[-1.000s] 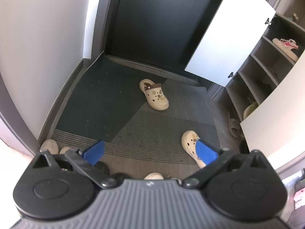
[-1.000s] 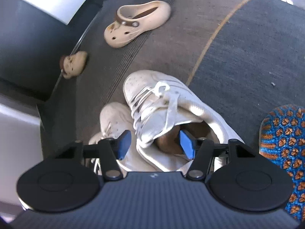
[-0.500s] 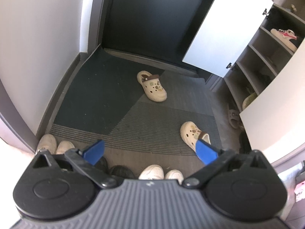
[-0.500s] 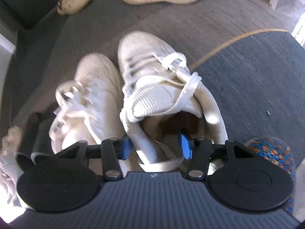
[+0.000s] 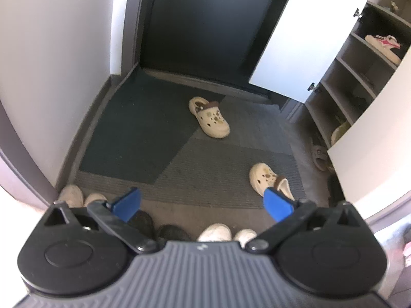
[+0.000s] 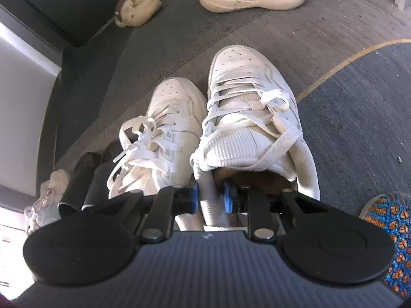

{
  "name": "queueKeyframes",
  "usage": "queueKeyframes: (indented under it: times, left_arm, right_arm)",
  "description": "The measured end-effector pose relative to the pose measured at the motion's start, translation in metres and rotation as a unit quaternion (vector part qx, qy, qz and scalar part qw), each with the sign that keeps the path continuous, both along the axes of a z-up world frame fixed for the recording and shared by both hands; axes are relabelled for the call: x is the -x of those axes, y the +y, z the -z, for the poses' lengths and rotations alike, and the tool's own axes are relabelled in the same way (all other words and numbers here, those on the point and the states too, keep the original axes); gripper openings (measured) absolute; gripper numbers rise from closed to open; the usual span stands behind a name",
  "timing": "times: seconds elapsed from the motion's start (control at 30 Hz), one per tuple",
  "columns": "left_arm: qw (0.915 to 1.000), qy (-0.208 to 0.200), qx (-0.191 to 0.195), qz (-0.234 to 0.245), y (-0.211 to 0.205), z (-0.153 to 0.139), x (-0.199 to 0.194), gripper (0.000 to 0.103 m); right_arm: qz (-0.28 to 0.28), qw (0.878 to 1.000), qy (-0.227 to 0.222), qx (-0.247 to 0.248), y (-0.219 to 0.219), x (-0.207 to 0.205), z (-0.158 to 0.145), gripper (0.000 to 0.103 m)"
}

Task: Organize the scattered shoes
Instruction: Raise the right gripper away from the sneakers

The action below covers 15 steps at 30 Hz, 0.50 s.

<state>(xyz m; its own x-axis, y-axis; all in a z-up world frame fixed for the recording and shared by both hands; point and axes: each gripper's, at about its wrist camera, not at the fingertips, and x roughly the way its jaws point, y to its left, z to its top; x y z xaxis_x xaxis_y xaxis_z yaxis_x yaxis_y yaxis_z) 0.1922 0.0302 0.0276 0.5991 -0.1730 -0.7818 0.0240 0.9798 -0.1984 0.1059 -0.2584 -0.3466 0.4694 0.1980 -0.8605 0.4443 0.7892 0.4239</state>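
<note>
The right white sneaker point(image 6: 253, 118) sits on the grey mat point(image 6: 295, 41), touching its partner sneaker point(image 6: 167, 118) on the left. The right tool point(image 6: 209, 196) pinches its inner collar wall. Far off lie two cream clogs point(image 5: 209, 119). The left tool point(image 5: 203, 202) hangs wide open, holding nothing.

White sneakers point(image 6: 231, 118) upright, side by side
</note>
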Motion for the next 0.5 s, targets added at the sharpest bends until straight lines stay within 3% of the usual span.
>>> queueKeyframes:
  times: [0.1, 0.17, 0.23, 0.3, 0.4, 0.5]
  left_arm:
    - [0.9997, -0.007, -0.021, -0.004, 0.002, 0.002, -0.001, 0.103]
    - [0.9995, -0.005, -0.031, -0.009, 0.005, 0.003, -0.003, 0.103]
    - [0.9993, 0.001, -0.033, -0.015, 0.01, 0.006, -0.005, 0.103]
    - [0.9991, 0.001, -0.036, -0.02, 0.013, 0.009, -0.009, 0.103]
    - [0.9988, -0.013, -0.045, -0.013, 0.013, 0.011, -0.012, 0.103]
    - [0.9977, -0.038, -0.054, 0.011, 0.008, 0.012, -0.015, 0.103]
  right_arm:
    - [-0.058, 0.997, 0.025, 0.054, 0.009, -0.01, -0.015, 0.032]
    - [-0.065, 0.995, 0.036, 0.072, 0.014, -0.008, -0.021, 0.04]
    - [-0.041, 0.997, 0.034, 0.062, 0.011, -0.002, -0.028, 0.05]
    - [0.013, 0.998, 0.031, 0.054, 0.002, 0.006, -0.042, 0.072]
    - [0.05, 0.997, 0.023, 0.057, -0.003, 0.008, -0.067, 0.075]
    - [0.041, 0.997, 0.016, 0.066, -0.006, -0.004, -0.09, 0.076]
